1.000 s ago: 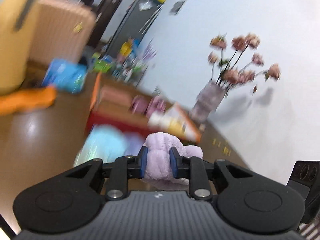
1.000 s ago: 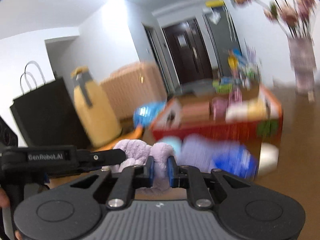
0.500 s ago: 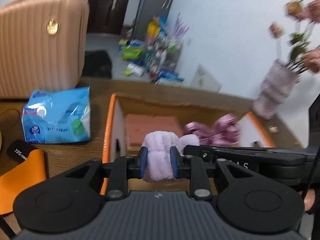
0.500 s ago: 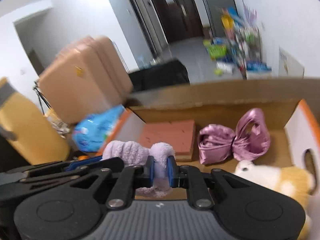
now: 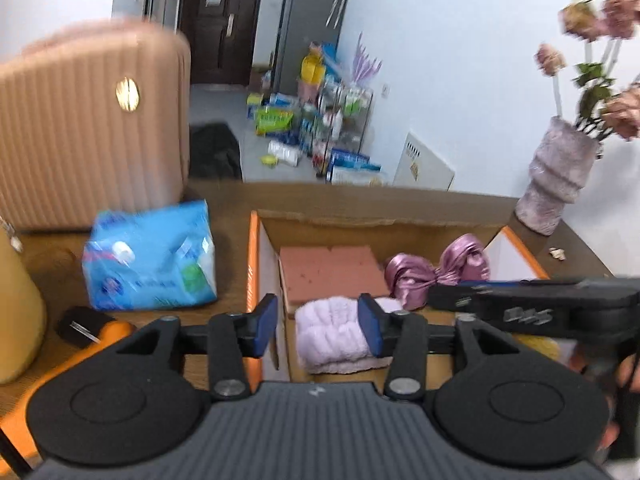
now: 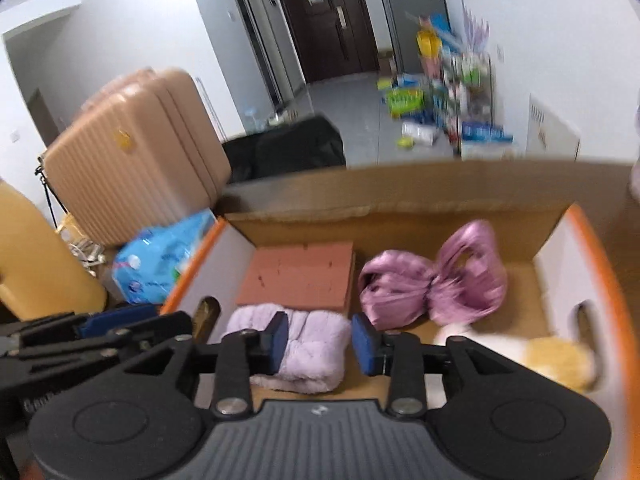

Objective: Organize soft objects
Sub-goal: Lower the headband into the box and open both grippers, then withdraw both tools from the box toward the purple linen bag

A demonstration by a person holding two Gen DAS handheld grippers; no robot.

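No writing reads clearly; the white lettering on the right gripper's side is blurred. Both grippers hover level over the cardboard box, jaws spread and released. The folded lilac towel lies inside the box near its front-left corner, in front of the pink sponge block. The left gripper straddles the box's left wall.

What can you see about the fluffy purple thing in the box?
The purple towel looks like soft, plush cloth, pale lilac, folded into a thick bundle with rounded ridges. It lies flat on the floor of the box, near its front left corner, right in front of the pink block and left of the shiny bow. Both grippers, left and right, are open around it and not squeezing it.
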